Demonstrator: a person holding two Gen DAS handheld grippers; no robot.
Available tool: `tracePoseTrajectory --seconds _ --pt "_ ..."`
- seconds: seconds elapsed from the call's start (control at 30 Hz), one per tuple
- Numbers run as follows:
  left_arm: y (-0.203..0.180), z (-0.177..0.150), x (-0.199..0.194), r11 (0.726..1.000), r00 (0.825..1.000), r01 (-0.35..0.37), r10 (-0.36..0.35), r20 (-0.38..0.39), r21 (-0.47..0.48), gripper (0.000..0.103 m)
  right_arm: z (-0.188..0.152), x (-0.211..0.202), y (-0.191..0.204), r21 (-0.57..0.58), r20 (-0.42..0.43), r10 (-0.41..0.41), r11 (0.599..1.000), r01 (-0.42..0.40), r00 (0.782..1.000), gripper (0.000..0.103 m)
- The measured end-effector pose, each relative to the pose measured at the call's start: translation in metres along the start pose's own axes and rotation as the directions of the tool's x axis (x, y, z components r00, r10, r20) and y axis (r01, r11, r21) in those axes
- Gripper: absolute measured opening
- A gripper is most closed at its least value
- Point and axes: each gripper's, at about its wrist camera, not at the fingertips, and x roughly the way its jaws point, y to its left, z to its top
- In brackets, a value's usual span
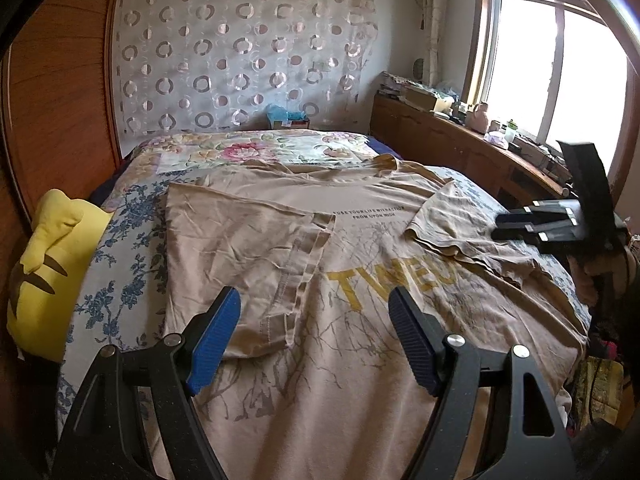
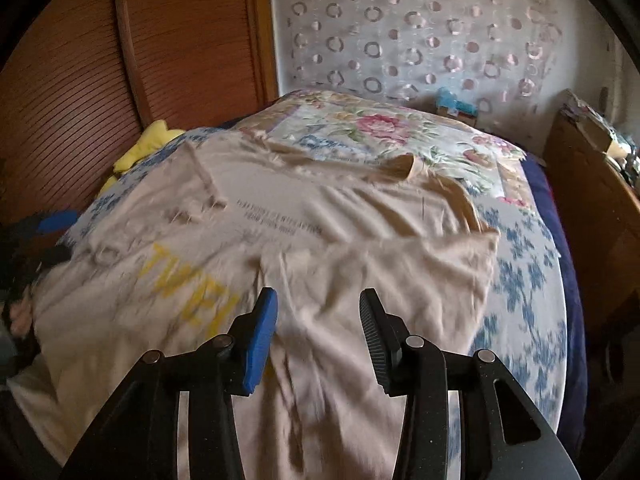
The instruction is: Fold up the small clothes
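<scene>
Lengthwise up the bed [image 1: 132, 216] lies the beige T-shirt [image 1: 360, 320]; both sleeves folded inward, hem nearest both empty, parted claws, left gripper [image 1: 314, 336] and right gripper [image 2: 318, 336].

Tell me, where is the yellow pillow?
The yellow pillow sits at the left edge of the left wrist view, wedged between the bed and the wooden wall panel, left of the beige T-shirt.

Home bedroom. Bed [image 1: 132, 216] under floral bedspread, yellow plush pillow [image 1: 48, 264] at its edge. Wooden louvred wardrobe doors [image 2: 80, 80], circle-patterned curtain [image 1: 240, 52] on wall, sunlit window [image 1: 560, 72], cluttered wooden sideboard [image 1: 460, 140] below it.
</scene>
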Motion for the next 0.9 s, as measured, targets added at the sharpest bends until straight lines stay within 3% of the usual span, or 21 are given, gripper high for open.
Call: tracePoseTrajectory --seconds 0.03,0.1,0.3,0.53,0.57,0.6,0.67,0.9 --pt "-0.001 0.0 0.001 1.0 1.0 0.003 -0.003 -0.001 0.0 0.077 -0.007 -0.002 0.001 -0.001 -0.008 -0.001 1.0 0.001 1.0 0.044" --pt "-0.003 0.0 0.002 1.0 1.0 0.008 -0.007 -0.006 0.001 0.077 -0.025 -0.005 0.004 -0.011 -0.029 0.01 1.0 -0.01 1.0 0.033" --pt "-0.007 -0.002 0.005 1.0 1.0 0.011 -0.011 -0.013 0.008 0.077 -0.054 -0.01 0.006 -0.011 -0.074 -0.012 1.0 0.011 0.997 0.03" --pt "-0.007 -0.002 0.004 1.0 1.0 0.009 -0.009 -0.012 0.011 0.077 -0.058 -0.014 0.005 -0.011 -0.089 -0.034 0.999 0.033 0.995 0.03" --pt "-0.006 -0.002 0.004 1.0 1.0 0.008 -0.008 -0.01 0.009 0.077 -0.058 -0.015 0.005 -0.014 -0.089 -0.04 0.999 0.039 0.995 0.028" --pt "-0.006 -0.003 0.004 1.0 1.0 0.009 -0.009 -0.007 0.005 0.077 -0.057 -0.014 0.005 -0.022 -0.093 -0.052 0.999 0.05 0.994 0.016" --pt "-0.006 -0.003 0.003 1.0 1.0 0.009 -0.009 -0.004 0.004 0.077 -0.058 -0.016 0.006 -0.033 -0.092 -0.06 0.998 0.058 0.994 0.008" --pt "0.003 0.0 -0.004 1.0 1.0 -0.008 0.008 0.021 -0.008 0.077 -0.052 -0.036 0.013 -0.026 -0.051 0.005 1.0 -0.007 0.999 0.005"
